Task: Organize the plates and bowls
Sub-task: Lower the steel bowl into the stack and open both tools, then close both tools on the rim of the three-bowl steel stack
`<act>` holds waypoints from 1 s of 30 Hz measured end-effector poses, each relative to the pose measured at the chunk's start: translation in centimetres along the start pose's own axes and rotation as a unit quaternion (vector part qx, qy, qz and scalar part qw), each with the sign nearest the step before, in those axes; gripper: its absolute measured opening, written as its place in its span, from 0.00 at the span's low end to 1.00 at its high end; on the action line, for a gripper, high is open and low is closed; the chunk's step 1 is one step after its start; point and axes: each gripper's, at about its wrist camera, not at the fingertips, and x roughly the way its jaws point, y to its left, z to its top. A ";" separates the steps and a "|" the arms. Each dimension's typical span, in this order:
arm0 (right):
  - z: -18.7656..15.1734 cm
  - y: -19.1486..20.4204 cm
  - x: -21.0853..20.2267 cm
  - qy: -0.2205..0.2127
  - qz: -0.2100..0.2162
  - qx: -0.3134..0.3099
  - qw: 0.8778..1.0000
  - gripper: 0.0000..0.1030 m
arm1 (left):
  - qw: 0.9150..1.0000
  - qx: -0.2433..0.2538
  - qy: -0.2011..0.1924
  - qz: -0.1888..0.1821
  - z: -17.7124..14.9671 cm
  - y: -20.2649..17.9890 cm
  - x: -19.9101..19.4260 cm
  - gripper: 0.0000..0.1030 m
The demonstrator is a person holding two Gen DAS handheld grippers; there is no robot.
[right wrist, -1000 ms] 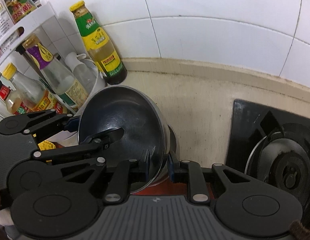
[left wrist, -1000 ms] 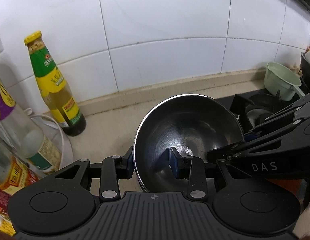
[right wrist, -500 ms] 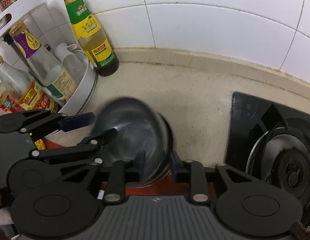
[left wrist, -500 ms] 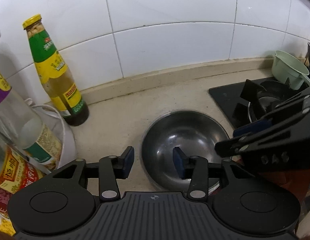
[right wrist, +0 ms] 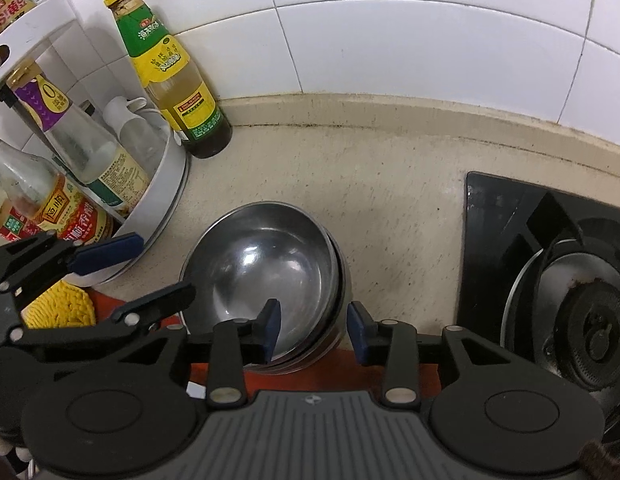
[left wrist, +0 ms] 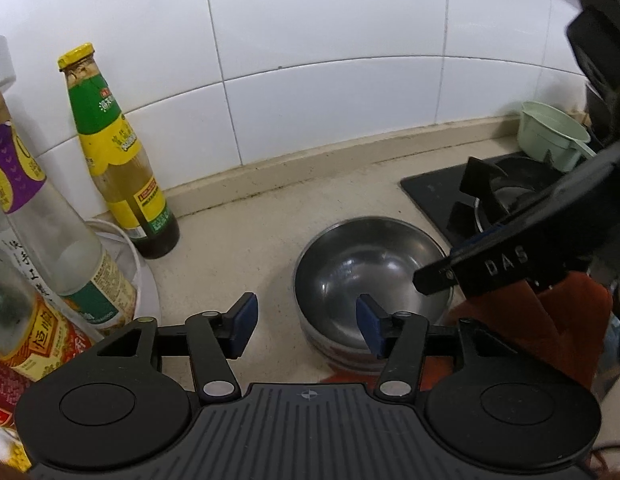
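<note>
A steel bowl (left wrist: 370,272) sits level, nested on top of other steel bowls (right wrist: 265,264) on the beige counter. My left gripper (left wrist: 305,324) is low at the bowl's near-left rim. Its jaws are opening, one pad (left wrist: 368,328) over the bowl and the other outside, and neither presses the rim. My right gripper (right wrist: 314,332) straddles the stack's right rim. Its jaws are also opening, clear of the metal on both sides. The right gripper's fingers (left wrist: 490,264) reach in over the bowl's right edge. The left gripper's fingers (right wrist: 109,249) show at the stack's left.
A yellow-capped sauce bottle (right wrist: 173,76) stands by the tiled wall. A white turntable rack (right wrist: 165,200) of bottles is at the left. The gas stove (right wrist: 570,280) lies to the right, with a green scoop (left wrist: 550,136) behind it. A red cloth (left wrist: 550,320) and a yellow coaster (right wrist: 61,308) lie near the bowls.
The bowl, held tilted between both grippers a second ago, has dropped level onto the stack. Both grippers have let go, their jaws spreading, and the left one has drawn back.
</note>
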 end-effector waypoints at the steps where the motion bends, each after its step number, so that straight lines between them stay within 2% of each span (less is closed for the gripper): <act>1: -0.1 0.1 0.0 0.001 0.001 0.001 1.000 0.36 | 1.000 0.006 0.000 -0.004 -0.2 0.0 -0.2 0.68; 12: -0.7 0.2 0.4 0.006 0.008 0.023 1.000 0.46 | 0.997 0.056 0.007 -0.059 -2.5 -0.1 0.0 0.73; 17: -0.9 -0.1 1.0 0.010 0.007 0.037 0.999 0.48 | 0.993 0.072 0.018 -0.093 -3.2 -0.2 1.3 0.73; 26: -0.6 -0.8 3.1 0.021 0.006 0.063 0.998 0.53 | 0.985 0.105 0.042 -0.131 -3.8 -0.6 4.4 0.73; 30: -0.1 -1.4 4.2 0.028 0.009 0.075 0.997 0.53 | 0.982 0.114 0.049 -0.140 -3.3 -0.3 6.0 0.79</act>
